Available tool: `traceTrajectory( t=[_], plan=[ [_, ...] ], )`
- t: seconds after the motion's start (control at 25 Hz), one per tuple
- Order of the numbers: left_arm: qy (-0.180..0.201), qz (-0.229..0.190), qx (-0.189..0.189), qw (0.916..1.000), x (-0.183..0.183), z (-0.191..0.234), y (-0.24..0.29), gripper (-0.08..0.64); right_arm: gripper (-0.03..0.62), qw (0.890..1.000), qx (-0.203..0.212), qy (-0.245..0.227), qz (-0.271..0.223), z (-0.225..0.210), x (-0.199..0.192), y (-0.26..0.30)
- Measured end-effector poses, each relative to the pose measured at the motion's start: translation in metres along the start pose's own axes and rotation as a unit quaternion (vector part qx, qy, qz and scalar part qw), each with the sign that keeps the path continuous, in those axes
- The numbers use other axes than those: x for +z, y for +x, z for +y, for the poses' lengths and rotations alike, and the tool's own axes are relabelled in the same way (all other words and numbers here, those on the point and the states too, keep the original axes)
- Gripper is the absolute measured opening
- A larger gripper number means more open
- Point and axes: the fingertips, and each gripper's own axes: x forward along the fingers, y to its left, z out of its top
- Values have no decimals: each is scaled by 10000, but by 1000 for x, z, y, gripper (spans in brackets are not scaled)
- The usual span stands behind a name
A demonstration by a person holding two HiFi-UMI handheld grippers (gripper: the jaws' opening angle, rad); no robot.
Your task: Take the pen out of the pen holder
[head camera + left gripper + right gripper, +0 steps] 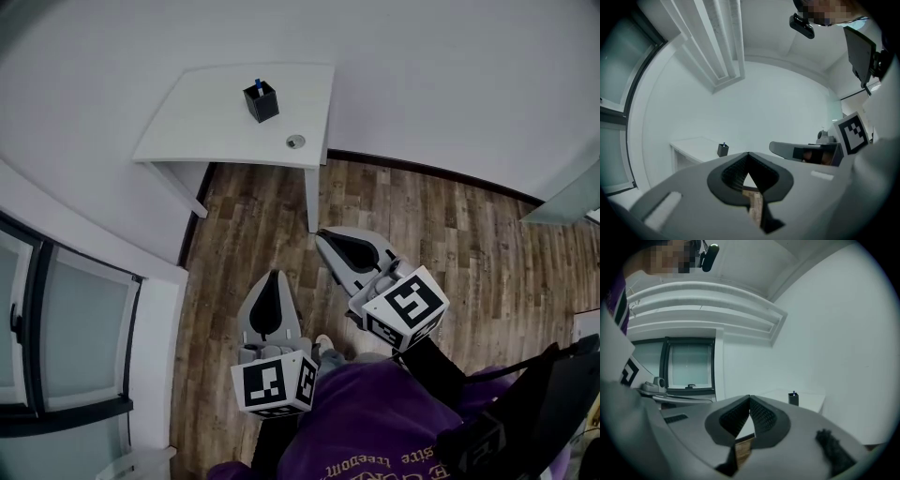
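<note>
A small black square pen holder (262, 101) stands upright on the far, flat white table (206, 122), toward its right half. A blue-tipped pen (258, 84) sticks up out of its open top. Near the table's right front corner sits a round metal grommet (295, 142). The table has thin white legs and stands in a corner of plain white walls, on a floor (441, 225) of brown wood-grain planks. The left tongs (273, 275) and right tongs (323, 234) are smooth grey shells with black ribbed pads. They hang side by side over the floor, well apart from the table and pointing toward it. In each one's own view the tapered tips meet with nothing between them. Each carries a white cube with black square markers at its near end. A dark-framed window (56, 319) lies at the left.
</note>
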Motion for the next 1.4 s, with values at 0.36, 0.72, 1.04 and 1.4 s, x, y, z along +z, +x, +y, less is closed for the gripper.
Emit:
traceTrajectory(
  t=[0.36, 0.72, 1.04, 1.4],
  plan=[
    [-121, 158, 26, 9998, -10, 13, 25, 5, 9, 9998, -114, 66, 129, -23, -10, 20],
    [-74, 100, 388, 9992, 3, 29, 80, 5, 9, 9999, 149, 2, 74, -74, 6, 68],
    [-30, 16, 608, 9981, 22, 38, 135, 5, 9, 9990, 436, -9, 108, -115, 17, 111],
    [-89, -91, 916, 9957, 30, 45, 173, 6, 9, 9969, 762, -115, 174, -146, 21, 141]
  ],
)
